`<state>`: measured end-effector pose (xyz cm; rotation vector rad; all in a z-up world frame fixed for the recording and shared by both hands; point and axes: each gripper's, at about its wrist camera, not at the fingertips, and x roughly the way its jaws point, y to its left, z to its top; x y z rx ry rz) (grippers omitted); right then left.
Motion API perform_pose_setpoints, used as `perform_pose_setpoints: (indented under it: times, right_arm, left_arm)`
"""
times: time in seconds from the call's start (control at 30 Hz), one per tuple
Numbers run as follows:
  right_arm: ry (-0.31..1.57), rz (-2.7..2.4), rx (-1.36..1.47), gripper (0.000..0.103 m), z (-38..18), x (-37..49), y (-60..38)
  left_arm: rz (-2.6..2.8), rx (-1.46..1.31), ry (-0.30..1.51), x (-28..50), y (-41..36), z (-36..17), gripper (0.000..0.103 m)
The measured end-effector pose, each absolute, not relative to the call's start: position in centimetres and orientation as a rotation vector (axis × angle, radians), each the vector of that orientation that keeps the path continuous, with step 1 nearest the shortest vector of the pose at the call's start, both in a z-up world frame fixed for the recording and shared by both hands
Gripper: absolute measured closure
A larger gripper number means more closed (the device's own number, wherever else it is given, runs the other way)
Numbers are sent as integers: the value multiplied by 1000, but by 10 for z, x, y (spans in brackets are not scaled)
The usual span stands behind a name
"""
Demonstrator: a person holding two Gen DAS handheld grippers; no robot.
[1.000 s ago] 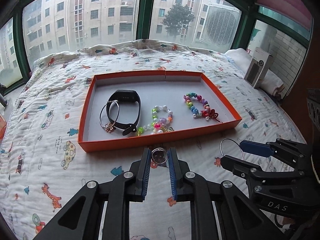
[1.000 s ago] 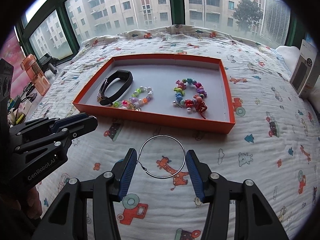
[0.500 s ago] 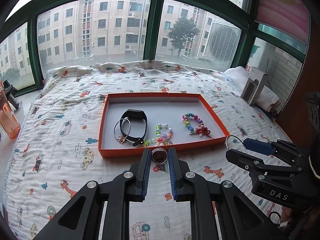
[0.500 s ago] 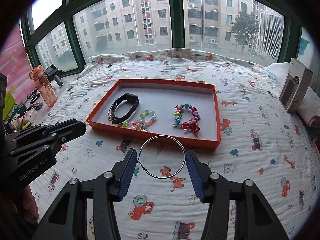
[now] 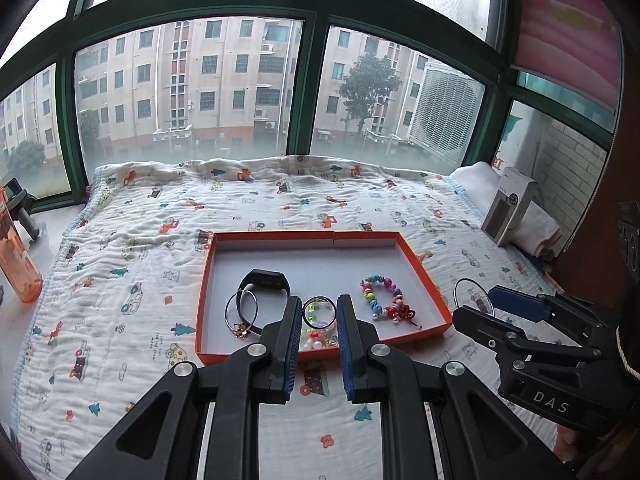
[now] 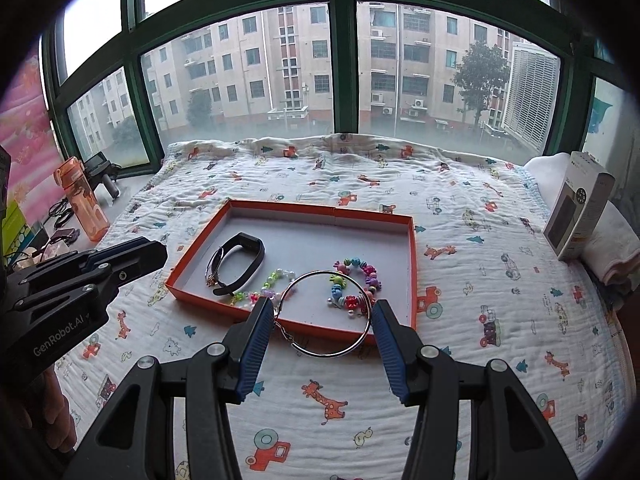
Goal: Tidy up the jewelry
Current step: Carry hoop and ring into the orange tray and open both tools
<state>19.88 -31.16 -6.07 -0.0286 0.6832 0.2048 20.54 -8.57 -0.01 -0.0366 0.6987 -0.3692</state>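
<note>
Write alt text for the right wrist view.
The right claw grips a large silver hoop above a cartoon-print quilt. Beyond it, an orange tray holds a black band and two beaded bracelets; the left claw enters at left.

Black left gripper [image 5: 319, 312], blue pads, silver screws, "DAS" marking.

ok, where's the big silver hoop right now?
The big silver hoop is clamped between the right gripper pads, held above the quilt just in front of the orange tray; the left wrist view shows it right of the tray.
</note>
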Motion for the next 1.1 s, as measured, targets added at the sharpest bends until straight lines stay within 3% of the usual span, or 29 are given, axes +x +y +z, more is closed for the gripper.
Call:
perform_pose_setpoints:
  times: [0.43,1.1]
  right_arm:
    - [684,185,-23,46,-68,244,-321]
    - [787,175,12,46,-118,294,-329]
  left_arm:
    - [-354,-91,754,276,-106,-23,84]
    - [-349,-83,900,342,-134,-105,84]
